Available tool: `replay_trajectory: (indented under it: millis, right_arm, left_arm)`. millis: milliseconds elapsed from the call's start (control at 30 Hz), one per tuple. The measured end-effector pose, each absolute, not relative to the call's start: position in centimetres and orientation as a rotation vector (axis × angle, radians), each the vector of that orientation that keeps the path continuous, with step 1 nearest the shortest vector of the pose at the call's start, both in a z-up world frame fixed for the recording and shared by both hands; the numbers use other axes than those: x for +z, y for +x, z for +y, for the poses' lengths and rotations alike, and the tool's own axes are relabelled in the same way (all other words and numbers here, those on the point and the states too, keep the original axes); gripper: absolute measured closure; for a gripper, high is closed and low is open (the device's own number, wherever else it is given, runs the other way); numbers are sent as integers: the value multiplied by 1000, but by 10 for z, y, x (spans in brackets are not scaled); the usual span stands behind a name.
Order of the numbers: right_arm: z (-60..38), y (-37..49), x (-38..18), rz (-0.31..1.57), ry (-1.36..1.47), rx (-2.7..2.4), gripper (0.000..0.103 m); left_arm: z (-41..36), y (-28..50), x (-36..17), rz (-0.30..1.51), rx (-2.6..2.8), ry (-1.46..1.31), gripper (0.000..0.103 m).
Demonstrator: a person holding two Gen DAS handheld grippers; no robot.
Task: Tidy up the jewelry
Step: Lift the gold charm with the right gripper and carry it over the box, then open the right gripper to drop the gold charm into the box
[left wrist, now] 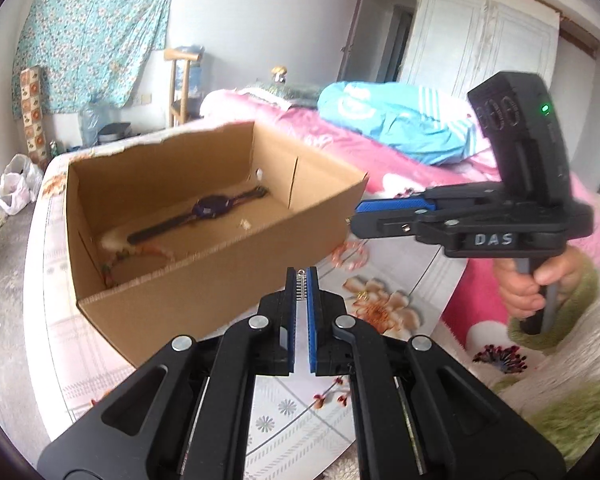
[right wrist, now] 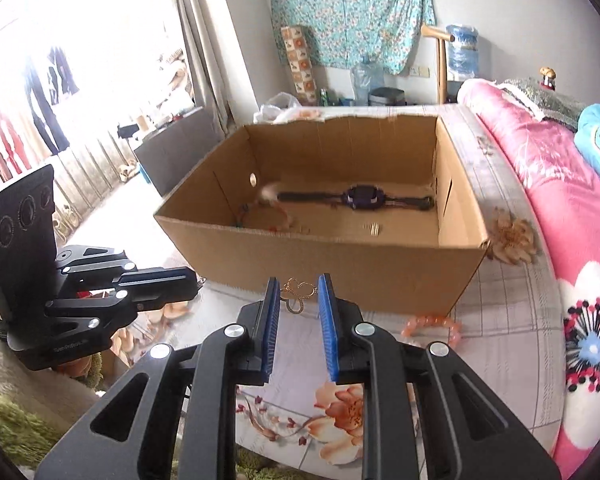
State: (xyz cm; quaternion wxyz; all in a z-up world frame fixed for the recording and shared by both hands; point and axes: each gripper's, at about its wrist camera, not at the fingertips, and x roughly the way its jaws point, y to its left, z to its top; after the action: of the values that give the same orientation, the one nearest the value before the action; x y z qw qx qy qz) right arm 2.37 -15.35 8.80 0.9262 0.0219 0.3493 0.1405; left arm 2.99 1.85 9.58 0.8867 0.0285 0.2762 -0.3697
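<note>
Matt cardboard, shiny metal trinkets, black plastic tools on printed cloth.

The cardboard box point(right wrist: 340, 256) is plain brown paperboard, matt, with a rough torn rim. The watch point(right wrist: 362, 197) inside looks like dark plastic or rubber with a glossy face. The left gripper point(left wrist: 301, 284) is matt black plastic with ribbed blue pads and bright metal rivets; it pinches a shiny silver metal piece point(left wrist: 300, 285). The right gripper point(right wrist: 299, 292) is built alike, clamping a glossy gold-coloured ornament point(right wrist: 297, 294). The bead bracelet point(right wrist: 434, 326) looks smooth and translucent. The bed sheet point(right wrist: 508, 320) is soft printed cloth.
</note>
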Motion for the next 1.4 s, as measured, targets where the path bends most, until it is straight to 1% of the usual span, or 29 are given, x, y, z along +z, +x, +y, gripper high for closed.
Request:
replay_trajectory:
  millis: [100, 167, 233, 300, 433, 600, 767, 800, 900, 1100, 1267, 1300, 1333, 1400]
  right_arm:
    - [-162, 42, 106, 676, 42, 305, 83]
    - [-166, 64, 111, 678, 44, 318, 83]
    - [-170, 85, 113, 708, 50, 324, 83]
    - [-174, 110, 108, 750, 60, 331, 83]
    - [-179, 154, 88, 897, 98, 337, 83]
    - [-177, 181, 65, 1029, 102, 365, 83]
    - [-176, 188, 54, 1087, 77, 382, 83]
    - [-177, 188, 54, 1087, 80, 389, 82]
    - [-184, 191, 55, 1078, 108, 399, 82]
    - [-200, 183, 69, 1017, 177, 394, 82]
    - [-214, 163, 88, 945, 221, 375, 82]
    - [-216, 158, 93, 924, 230, 375, 80]
    - [-218, 152, 98, 901, 241, 374, 74]
    - [-223, 138, 108, 848, 257, 372, 68]
  left_arm:
    - [15, 43, 121, 527, -784, 38, 99]
    - [4, 64, 126, 550, -744, 51, 99]
    - [-7, 91, 122, 607, -689, 60, 99]
    - [-13, 120, 112, 704, -653, 40, 99]
    - [-19, 165, 90, 857, -614, -16, 99]
    - [-21, 196, 77, 956, -598, -101, 99]
    - [-20, 221, 67, 1038, -543, -186, 99]
    - [-19, 223, 67, 1050, -550, -216, 97]
    - [-17, 225, 69, 1037, -520, -222, 89]
    - [-11, 223, 74, 1001, -498, -225, 89]
    - [-5, 205, 92, 901, -511, -207, 89]
    - [-4, 199, 96, 875, -520, -198, 87]
    - [-3, 192, 100, 849, -530, -190, 85]
    - [1, 174, 106, 800, -559, -180, 76]
